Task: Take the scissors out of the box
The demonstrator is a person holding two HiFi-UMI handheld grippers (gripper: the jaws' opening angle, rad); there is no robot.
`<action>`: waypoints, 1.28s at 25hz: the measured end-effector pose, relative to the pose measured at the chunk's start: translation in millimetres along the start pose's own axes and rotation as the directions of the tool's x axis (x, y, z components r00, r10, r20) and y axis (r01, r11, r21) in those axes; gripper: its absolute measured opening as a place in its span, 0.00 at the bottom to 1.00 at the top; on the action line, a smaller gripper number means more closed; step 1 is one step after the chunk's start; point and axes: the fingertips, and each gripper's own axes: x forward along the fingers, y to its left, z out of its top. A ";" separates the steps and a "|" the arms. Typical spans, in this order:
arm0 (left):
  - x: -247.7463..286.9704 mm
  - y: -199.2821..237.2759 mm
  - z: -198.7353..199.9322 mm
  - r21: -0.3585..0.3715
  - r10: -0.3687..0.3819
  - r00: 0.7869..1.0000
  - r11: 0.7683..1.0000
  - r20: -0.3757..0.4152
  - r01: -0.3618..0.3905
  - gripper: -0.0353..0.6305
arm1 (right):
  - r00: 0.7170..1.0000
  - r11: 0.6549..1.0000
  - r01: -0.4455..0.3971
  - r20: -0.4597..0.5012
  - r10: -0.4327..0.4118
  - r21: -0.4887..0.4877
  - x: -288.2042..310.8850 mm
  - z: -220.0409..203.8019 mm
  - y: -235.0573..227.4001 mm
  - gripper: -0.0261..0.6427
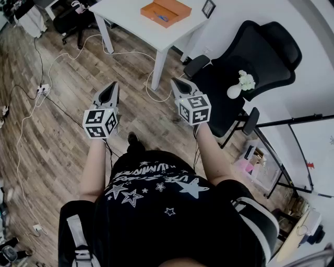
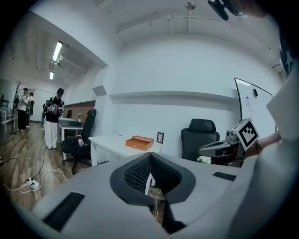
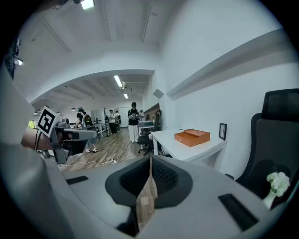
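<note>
- Standing well short, walk up to the orange box [image 1: 165,11] on the counter [image 1: 122,15], upper frame.
- Left gripper [image 1: 111,88] and right gripper [image 1: 177,83] are pinched together, empty; spread one.

**Q:** Which lettering can be read?

**A:** None in full. In the lower centre of the head view, the person's black shirt [image 1: 156,194] carries a line of white capitals among printed stars. It is seen upside down and is too warped to spell out.

**Q:** And the black-and-white squares at mid-frame?

**A:** Those are coded marker patterns, not letters, on the cubes of the left gripper [image 1: 113,86] and right gripper [image 1: 176,83].

**Q:** The orange box [image 1: 165,11] at the top edge?

**A:** It lies on the white table [image 1: 128,13] and bears one small blue mark, too small to read.
</note>
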 end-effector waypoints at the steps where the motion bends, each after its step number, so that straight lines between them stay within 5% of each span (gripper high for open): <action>1: 1.5 2.2 0.2 0.001 0.001 1.000 1.000 -0.001 -0.001 0.08 | 1.000 1.000 -0.001 -0.003 0.001 0.001 2.1 -0.4 -0.2 0.11; 23: 77.4 109.1 15.3 -0.038 -0.103 0.995 0.994 -0.011 0.103 0.08 | 0.998 0.997 0.067 0.016 -0.067 0.027 104.6 33.3 0.2 0.12; 32: 111.1 159.3 24.4 0.005 -0.146 0.989 0.989 -0.026 0.146 0.08 | 0.994 0.993 0.112 -0.016 -0.112 0.033 153.3 42.6 -1.3 0.12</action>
